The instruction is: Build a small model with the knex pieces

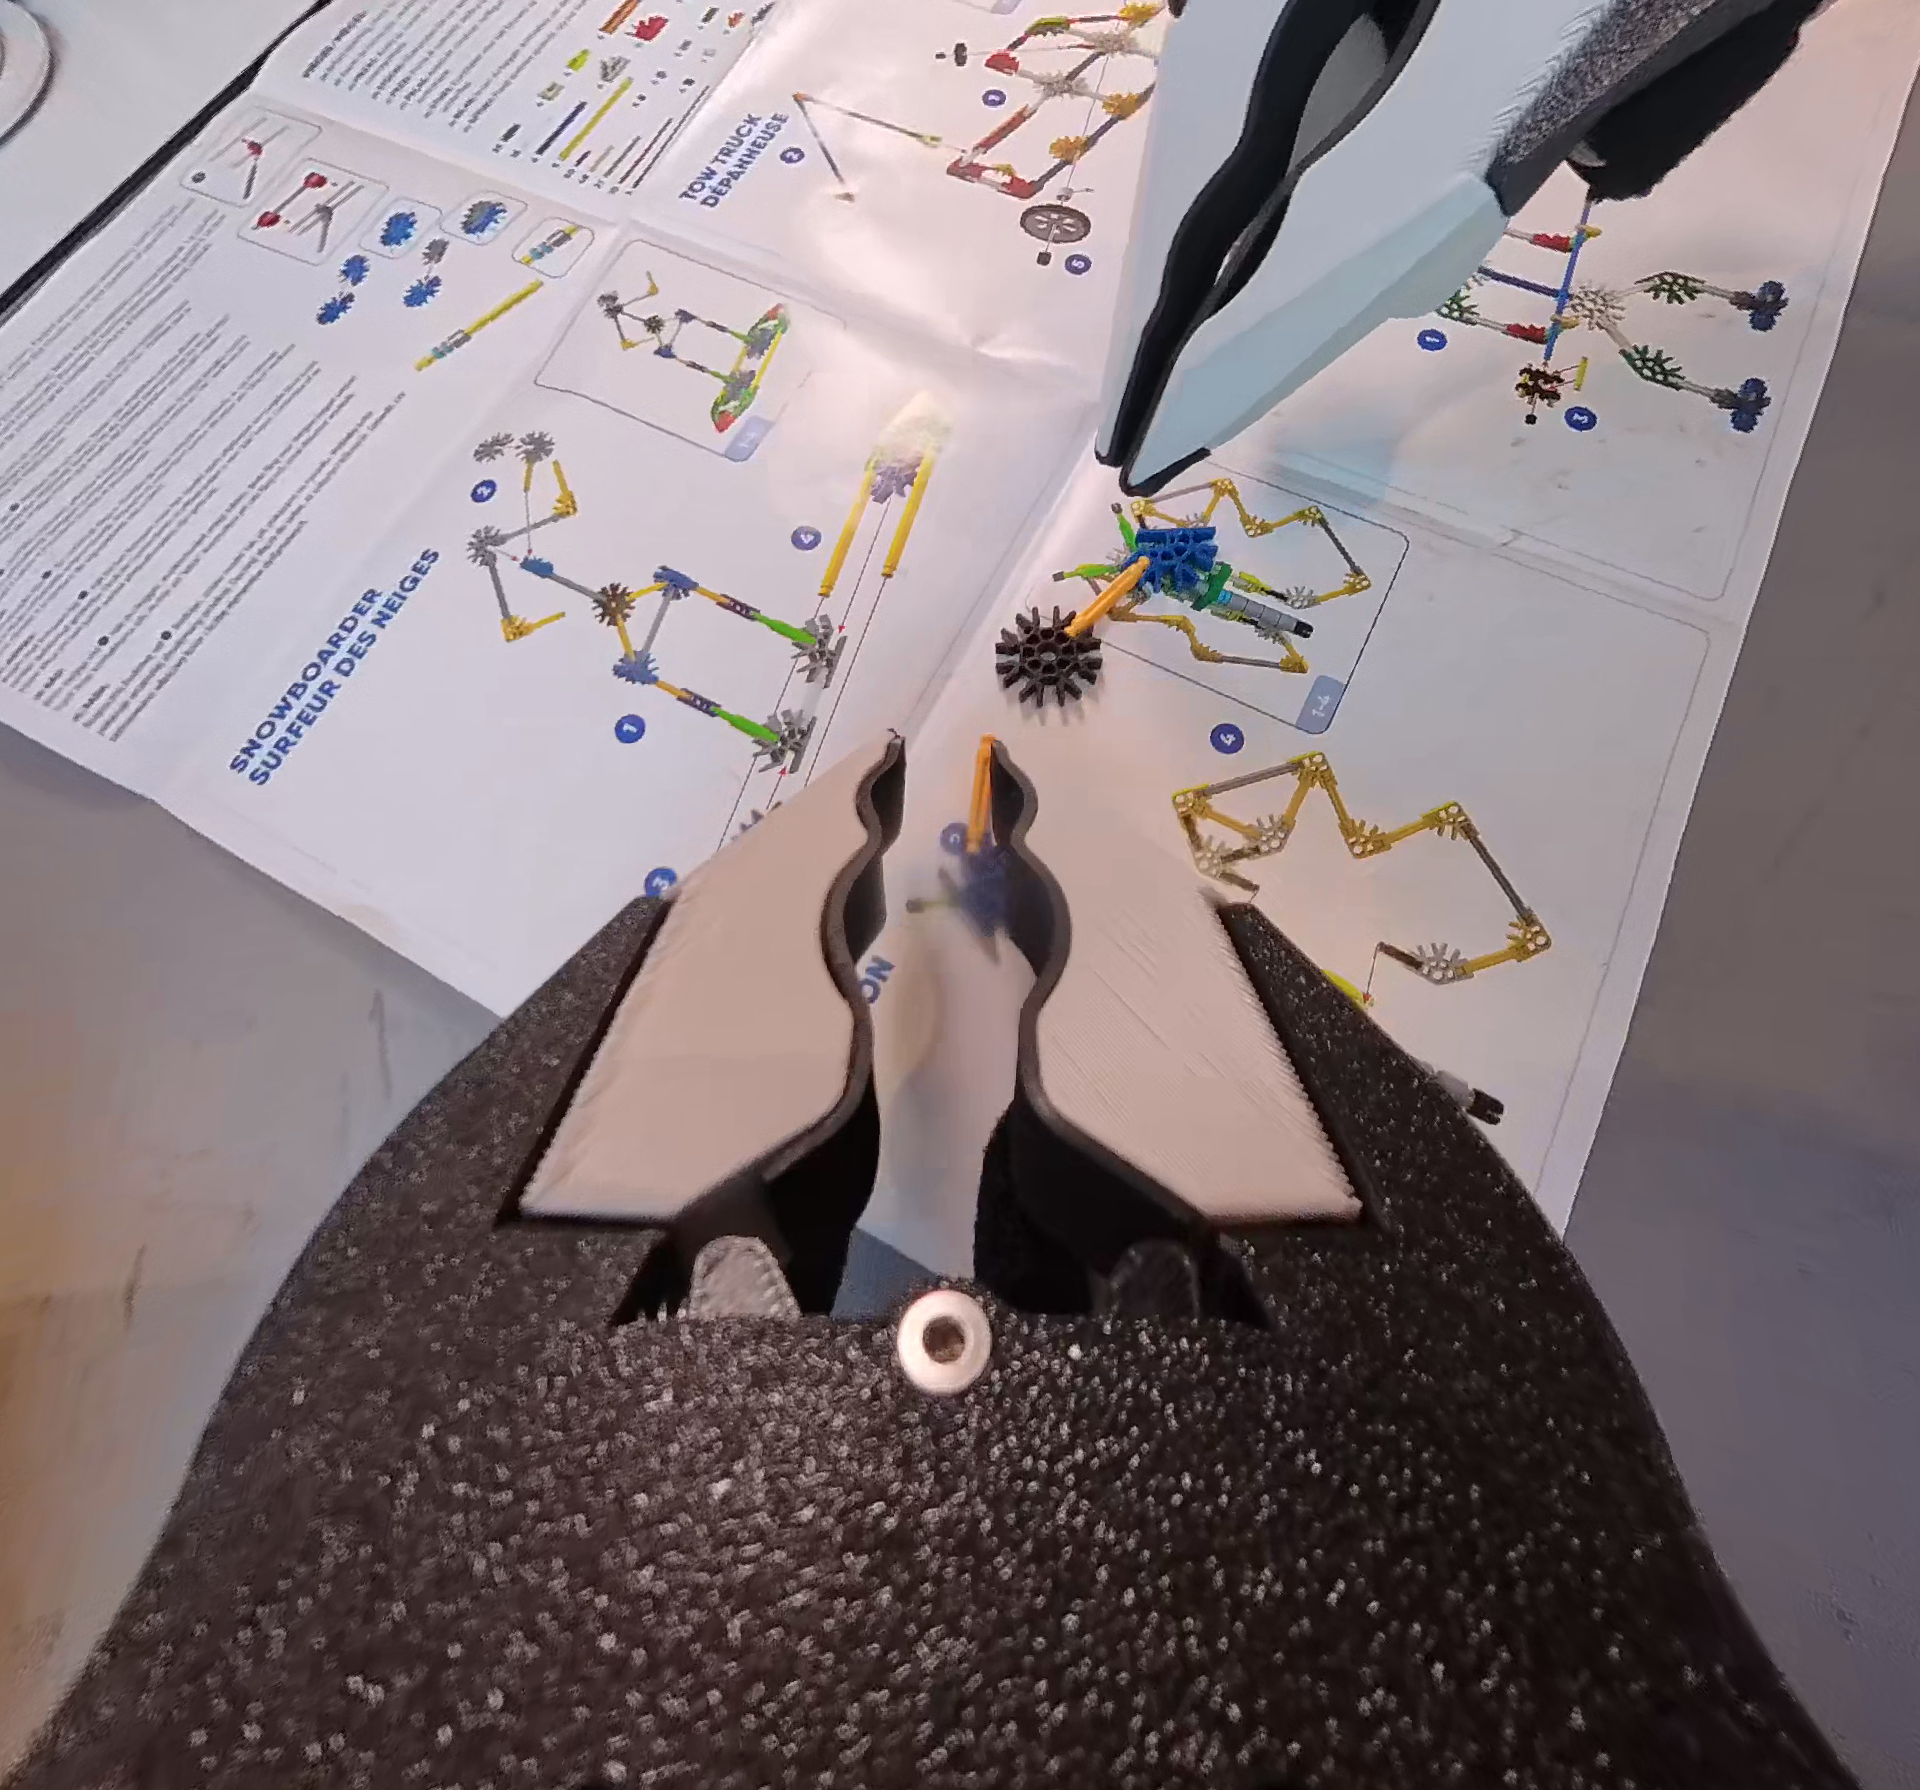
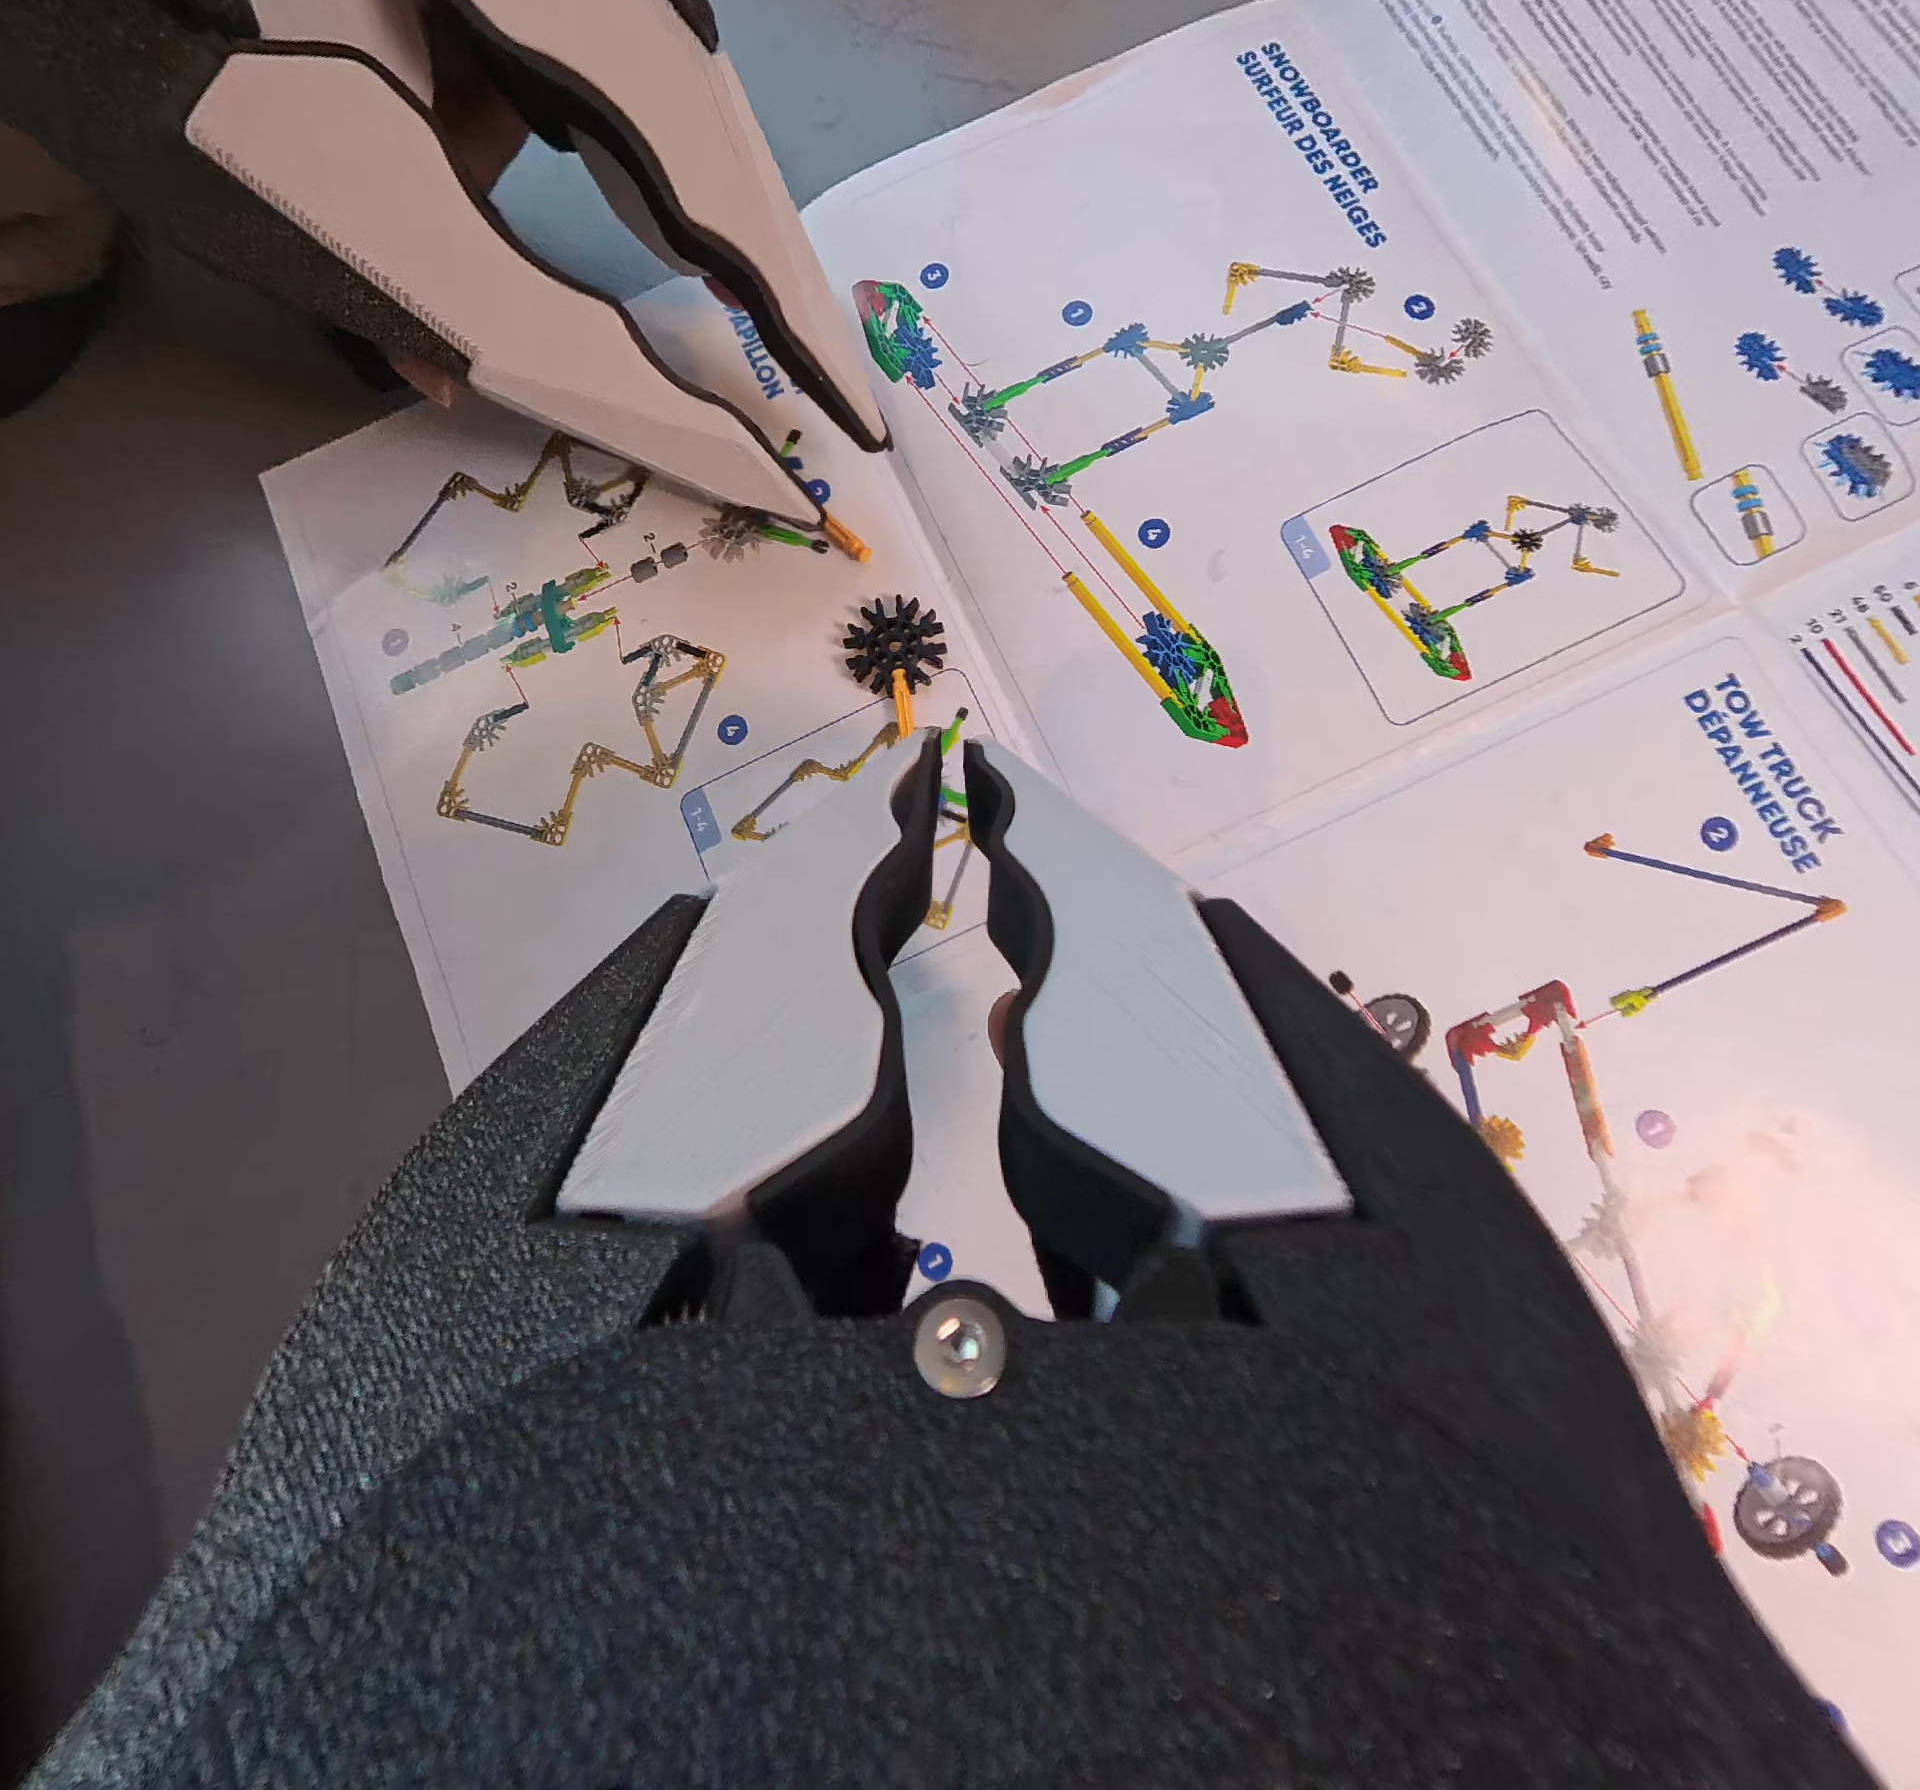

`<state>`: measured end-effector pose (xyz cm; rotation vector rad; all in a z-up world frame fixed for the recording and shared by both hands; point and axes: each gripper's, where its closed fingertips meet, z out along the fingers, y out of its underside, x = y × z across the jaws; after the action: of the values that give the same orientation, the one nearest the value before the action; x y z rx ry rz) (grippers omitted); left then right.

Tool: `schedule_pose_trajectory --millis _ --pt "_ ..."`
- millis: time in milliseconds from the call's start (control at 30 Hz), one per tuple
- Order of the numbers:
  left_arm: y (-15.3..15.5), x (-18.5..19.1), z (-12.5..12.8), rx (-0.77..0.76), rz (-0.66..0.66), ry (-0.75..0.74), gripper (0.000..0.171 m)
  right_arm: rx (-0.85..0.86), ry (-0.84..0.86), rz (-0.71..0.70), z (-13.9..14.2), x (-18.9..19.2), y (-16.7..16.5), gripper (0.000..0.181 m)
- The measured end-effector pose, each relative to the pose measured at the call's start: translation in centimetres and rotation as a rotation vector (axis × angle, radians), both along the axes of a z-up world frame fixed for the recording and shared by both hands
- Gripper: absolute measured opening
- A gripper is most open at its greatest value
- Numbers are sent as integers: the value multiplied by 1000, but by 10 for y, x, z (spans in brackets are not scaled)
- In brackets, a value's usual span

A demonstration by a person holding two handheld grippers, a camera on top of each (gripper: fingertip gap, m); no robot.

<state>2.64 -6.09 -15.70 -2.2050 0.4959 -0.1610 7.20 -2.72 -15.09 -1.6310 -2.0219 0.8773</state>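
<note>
- Left wrist view: the left gripper point(image 1: 945, 745) hovers low over a folded-out instruction sheet point(image 1: 1507, 701). Its fingers stand apart, with a clear gap at the tips.
- A short orange rod point(image 1: 980, 790) lies along the inner edge of one finger, touching it. The gap is far wider than the rod, so it does not look pinched.
- Just beyond the tips, a black toothed connector point(image 1: 1044, 654) rests on the sheet with a second orange rod point(image 1: 1107, 602) plugged into it. That rod runs to a blue connector point(image 1: 1174, 551); I cannot tell for sure whether the blue piece is real or printed.
- The right gripper point(image 1: 1127, 473) comes in from the upper right, its tips just above the blue piece.
- Right wrist view: the right gripper's fingers are drawn almost together, leaving a thin slit, and nothing is visibly clamped. The black connector sits just ahead of the tips, its rod pointing back at them.
- By my judgement, rods this thin would swivel unless pinched squarely at the very tips.
- The sheet lies creased on a dull grey counter point(image 1: 208, 909). A pale rounded tray point(image 1: 156, 5) sits at the far corner, and no more of the room shows.
</note>
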Motion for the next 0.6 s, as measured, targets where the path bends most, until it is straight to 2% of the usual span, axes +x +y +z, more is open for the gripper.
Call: schedule_pose_trajectory --millis 133,267,400,600 --pt "-9 -8 -2 -45 14 -25 16 61 -27 52 -11 1 -4 6" --pt "-19 -7 -12 -112 -10 -47 16 51 -83 54 -19 6 -12 6" --pt "-21 -1 -13 -126 -37 -66 15 3 -130 40 -19 15 -23 9" --pt "-26 6 -7 -137 -66 -125 15 -73 -87 56 -3 18 -34 12"
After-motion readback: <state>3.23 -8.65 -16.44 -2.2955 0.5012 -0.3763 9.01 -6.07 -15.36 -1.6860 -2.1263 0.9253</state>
